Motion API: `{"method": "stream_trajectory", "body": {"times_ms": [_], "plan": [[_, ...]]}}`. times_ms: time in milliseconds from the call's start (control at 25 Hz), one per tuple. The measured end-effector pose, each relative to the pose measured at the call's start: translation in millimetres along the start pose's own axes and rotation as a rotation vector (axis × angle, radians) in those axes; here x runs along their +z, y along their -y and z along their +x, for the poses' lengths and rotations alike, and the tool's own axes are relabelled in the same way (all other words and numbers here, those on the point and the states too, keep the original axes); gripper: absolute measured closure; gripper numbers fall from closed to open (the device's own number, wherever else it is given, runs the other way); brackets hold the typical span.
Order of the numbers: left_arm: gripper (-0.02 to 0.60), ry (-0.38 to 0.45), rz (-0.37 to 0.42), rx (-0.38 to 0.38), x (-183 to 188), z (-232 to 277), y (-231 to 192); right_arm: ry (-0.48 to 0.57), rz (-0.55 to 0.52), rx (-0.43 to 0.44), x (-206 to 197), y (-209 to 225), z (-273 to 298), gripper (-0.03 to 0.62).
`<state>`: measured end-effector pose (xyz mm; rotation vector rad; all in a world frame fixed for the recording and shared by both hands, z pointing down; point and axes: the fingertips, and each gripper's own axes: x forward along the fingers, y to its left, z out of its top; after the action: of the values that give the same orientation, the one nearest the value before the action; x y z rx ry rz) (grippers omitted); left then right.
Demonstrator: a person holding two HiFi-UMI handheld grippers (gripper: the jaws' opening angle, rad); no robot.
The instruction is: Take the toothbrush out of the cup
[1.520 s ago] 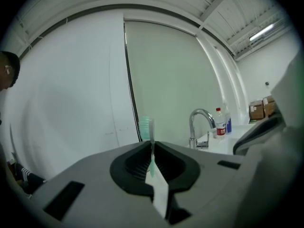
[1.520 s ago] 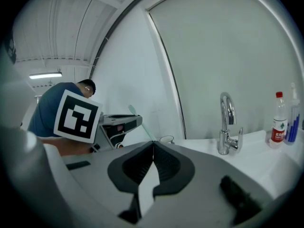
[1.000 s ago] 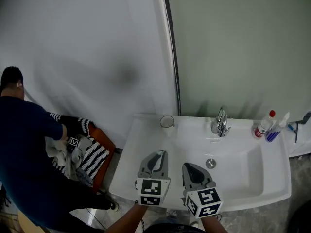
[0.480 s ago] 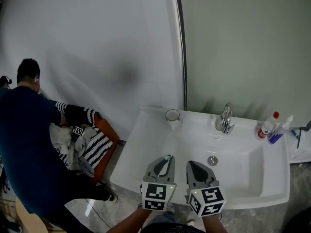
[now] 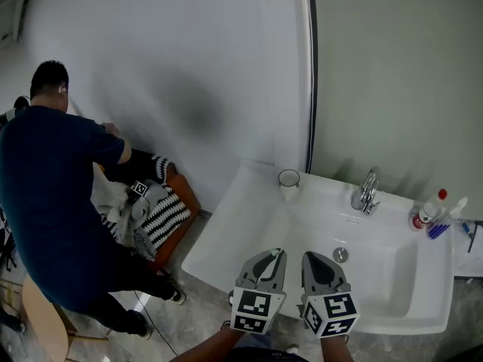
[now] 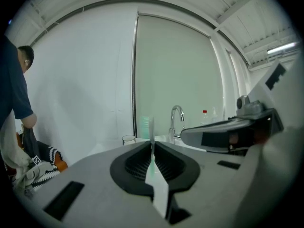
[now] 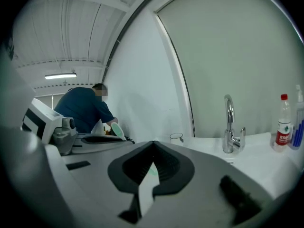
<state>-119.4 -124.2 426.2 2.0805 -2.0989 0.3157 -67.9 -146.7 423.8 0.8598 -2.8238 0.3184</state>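
The cup (image 5: 288, 178) stands on the back ledge of the sink (image 5: 249, 232), well ahead of both sets of fingertips and slightly left of them, with the faucet (image 5: 366, 194) ahead to their right; whether a toothbrush is in it is too small to tell. The left gripper (image 5: 270, 256) and right gripper (image 5: 313, 259) hover side by side over the sink's near rim, each with its fingers pressed together on nothing.

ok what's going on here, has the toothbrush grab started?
Not yet. The person holds the left gripper and right gripper side by side near the sink's front edge, both shut and empty. The cup stands at the back rim, left of the faucet, untouched; I can't make out a toothbrush in it. Another person handles clothes at far left.
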Motion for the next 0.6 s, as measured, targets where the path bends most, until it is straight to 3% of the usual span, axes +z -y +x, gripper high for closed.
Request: {"method": "stream_trajectory", "body": {"times_ms": [600], "plan": [[0.552, -0.003, -0.001, 0.03, 1.6, 0.5, -1.8, 0.001, -0.017, 0.041, 0.9, -2.9, 5.1, 0.583]]}}
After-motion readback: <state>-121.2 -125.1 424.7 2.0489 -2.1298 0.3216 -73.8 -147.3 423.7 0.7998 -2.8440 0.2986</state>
